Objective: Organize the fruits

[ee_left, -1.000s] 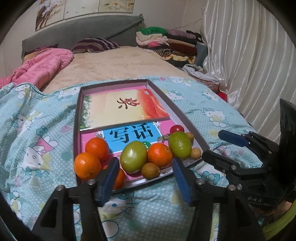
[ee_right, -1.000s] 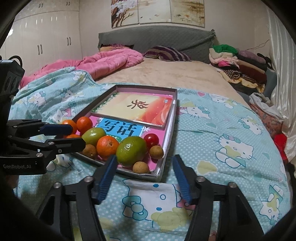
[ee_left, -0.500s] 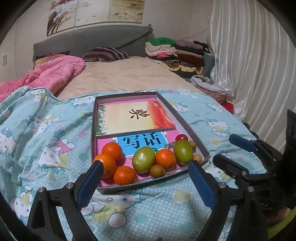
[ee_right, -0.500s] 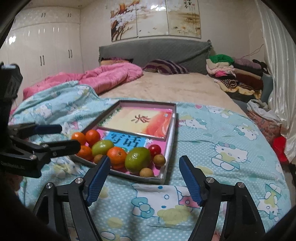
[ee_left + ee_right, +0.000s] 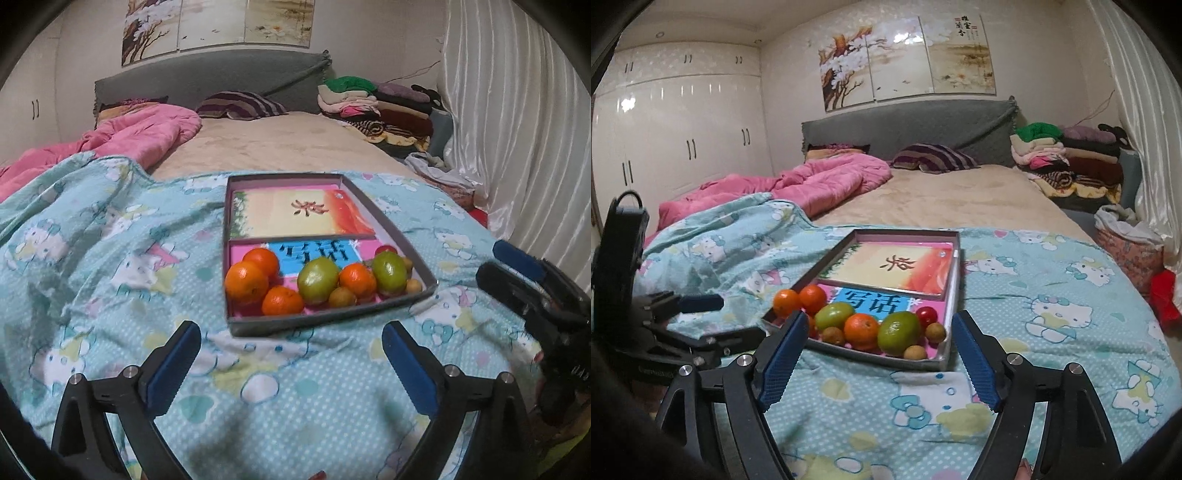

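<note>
A: How far along did we judge the task to be?

B: Barely begun, or just finished; we could not tell which. All the fruit sat bunched at the near end of the shallow box (image 5: pixel 391 236), on the blue patterned blanket (image 5: pixel 110 258). Nothing lay outside the box.

A: And what was in it?

B: Two printed cards covered its floor. On the nearer one we counted four oranges (image 5: pixel 246 285), with three grouped at about nine o'clock of the pile. Two green fruits (image 5: pixel 317 280) stood in the middle and toward three o'clock, with the fourth orange between them. A small red fruit (image 5: pixel 927 315) sat behind, and a few little brown fruits (image 5: pixel 342 297) lay along the near edge and at the three o'clock corner.

A: Our grippers?

B: The left gripper (image 5: pixel 291 363) hung short of the box at six o'clock, its jaws just having spread wide, with nothing but blanket between them. The right gripper (image 5: pixel 877 356) had also just been opening, empty. In its own view the box's near edge showed through the gap, but we touched nothing.

A: What was left, then?

B: If sorting by kind was wanted, the oranges were split and the browns scattered, so in our judgement that remained.
</note>
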Available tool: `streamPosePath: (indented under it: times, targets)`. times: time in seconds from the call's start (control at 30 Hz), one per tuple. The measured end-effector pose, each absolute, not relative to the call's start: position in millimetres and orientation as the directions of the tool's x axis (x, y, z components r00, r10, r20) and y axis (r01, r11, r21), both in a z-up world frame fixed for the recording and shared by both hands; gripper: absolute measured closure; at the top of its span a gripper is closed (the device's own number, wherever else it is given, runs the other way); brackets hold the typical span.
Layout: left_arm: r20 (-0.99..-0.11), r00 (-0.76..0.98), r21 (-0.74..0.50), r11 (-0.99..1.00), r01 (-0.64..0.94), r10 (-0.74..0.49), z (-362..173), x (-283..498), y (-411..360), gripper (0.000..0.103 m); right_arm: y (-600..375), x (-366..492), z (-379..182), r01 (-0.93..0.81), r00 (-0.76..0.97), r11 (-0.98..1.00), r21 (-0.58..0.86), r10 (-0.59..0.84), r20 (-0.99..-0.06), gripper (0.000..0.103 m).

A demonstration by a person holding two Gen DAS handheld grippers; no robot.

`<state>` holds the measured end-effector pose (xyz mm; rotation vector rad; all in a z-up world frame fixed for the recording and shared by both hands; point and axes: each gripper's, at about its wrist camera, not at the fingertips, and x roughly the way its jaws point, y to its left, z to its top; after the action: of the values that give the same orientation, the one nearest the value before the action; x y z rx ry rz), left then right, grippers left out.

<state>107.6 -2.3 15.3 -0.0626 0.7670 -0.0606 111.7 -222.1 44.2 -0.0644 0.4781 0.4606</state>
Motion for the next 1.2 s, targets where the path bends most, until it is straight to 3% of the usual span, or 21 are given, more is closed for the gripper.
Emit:
streamPosePath:
  times: [0.43,1.2]
  targets:
    - [-0.723,0.688,-0.122,0.992,-0.033,-0.066,-7,72,4,0.004,-214,74,11,-0.417,0.753,0.908,0.041,0.37,-0.544,0.022]
    - [-0.725,0.686,-0.123,0.991,-0.043,-0.06,-19,57,1,0.004,-216,51,-13,-0.343,0.748,0.938,0.045,0.302,-0.591,0.022]
